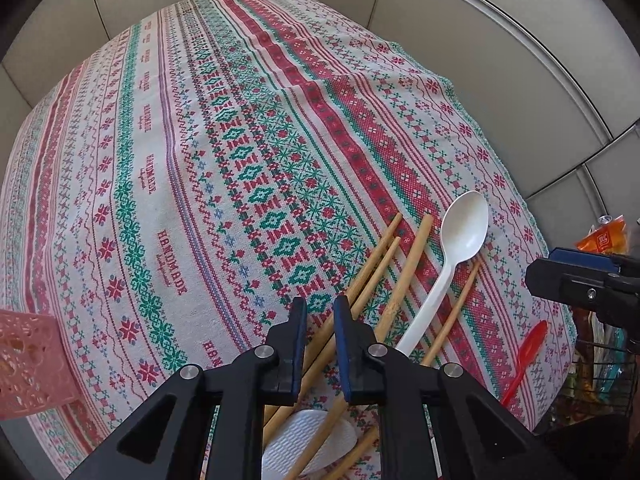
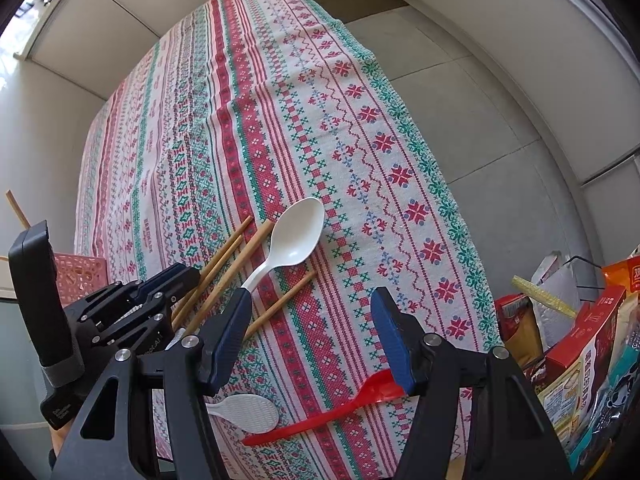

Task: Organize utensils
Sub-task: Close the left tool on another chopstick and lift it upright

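Several wooden chopsticks [image 1: 378, 252] lie fanned on the patterned tablecloth [image 1: 200, 160]. My left gripper [image 1: 320, 304] points down over their near ends, its jaws nearly together and shut on two of them; the same gripper [image 2: 180, 280] appears at the left of the right wrist view. A white spoon [image 1: 466, 224] [image 2: 296, 232] rests across one loose chopstick [image 2: 284, 304]. Under the left gripper lies a white rice paddle [image 1: 308, 440] [image 2: 248, 412]. My right gripper [image 2: 311, 296] hangs open over a red spoon [image 2: 340, 408] [image 1: 528, 352], holding nothing.
A pink lattice basket [image 1: 28, 360] [image 2: 80, 276] stands at the table's left edge, with a wooden stick [image 2: 16, 208] rising behind it. Snack packets and boxes [image 2: 580, 360] crowd a wire basket beyond the table's right edge. Grey floor tiles [image 2: 480, 120] surround the table.
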The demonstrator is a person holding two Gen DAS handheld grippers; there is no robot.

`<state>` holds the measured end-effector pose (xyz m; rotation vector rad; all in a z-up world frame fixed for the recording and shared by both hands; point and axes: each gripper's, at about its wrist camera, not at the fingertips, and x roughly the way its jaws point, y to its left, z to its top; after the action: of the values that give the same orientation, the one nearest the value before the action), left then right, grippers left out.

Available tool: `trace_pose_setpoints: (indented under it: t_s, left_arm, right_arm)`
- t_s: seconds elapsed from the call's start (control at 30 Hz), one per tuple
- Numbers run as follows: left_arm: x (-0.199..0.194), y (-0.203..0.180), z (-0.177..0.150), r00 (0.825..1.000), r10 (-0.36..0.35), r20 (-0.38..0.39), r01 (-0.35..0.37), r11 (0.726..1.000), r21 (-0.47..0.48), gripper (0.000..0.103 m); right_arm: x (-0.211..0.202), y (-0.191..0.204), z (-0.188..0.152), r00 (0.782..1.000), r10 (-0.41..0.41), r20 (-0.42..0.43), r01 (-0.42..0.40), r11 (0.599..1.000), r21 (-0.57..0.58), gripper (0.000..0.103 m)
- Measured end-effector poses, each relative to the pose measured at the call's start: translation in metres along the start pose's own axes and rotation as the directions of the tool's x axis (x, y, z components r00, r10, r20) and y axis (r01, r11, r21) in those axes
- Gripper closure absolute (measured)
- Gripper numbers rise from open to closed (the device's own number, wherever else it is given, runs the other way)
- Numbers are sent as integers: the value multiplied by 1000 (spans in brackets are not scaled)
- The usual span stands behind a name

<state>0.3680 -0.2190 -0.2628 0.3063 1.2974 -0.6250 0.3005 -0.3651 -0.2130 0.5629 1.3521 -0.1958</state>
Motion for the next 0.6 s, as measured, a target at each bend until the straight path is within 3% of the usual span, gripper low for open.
trace_pose_setpoints:
  t_s: [0.13,0.33,0.5,0.6]
  left_arm:
    - [1,-3,-2,1000,-4,-19,5,1000,10,89]
    - [6,-5,-4,997,82,-10,-82,996,19,89]
    - [7,-1,0,991,120,51,-119,993,-19,89]
    - [5,13,4,991,129,27,-126,987,-105,91]
  right_arm:
    - [0,0,0,1000,0,-1,0,1000,-1,38]
    - [0,-1,-1,1000,7,-2,-7,1000,4,38]
    - [1,2,-3,1000,2,-5,-2,1000,-3,38]
    - [3,5,-2,1000,3,-11,-3,1000,0,38]
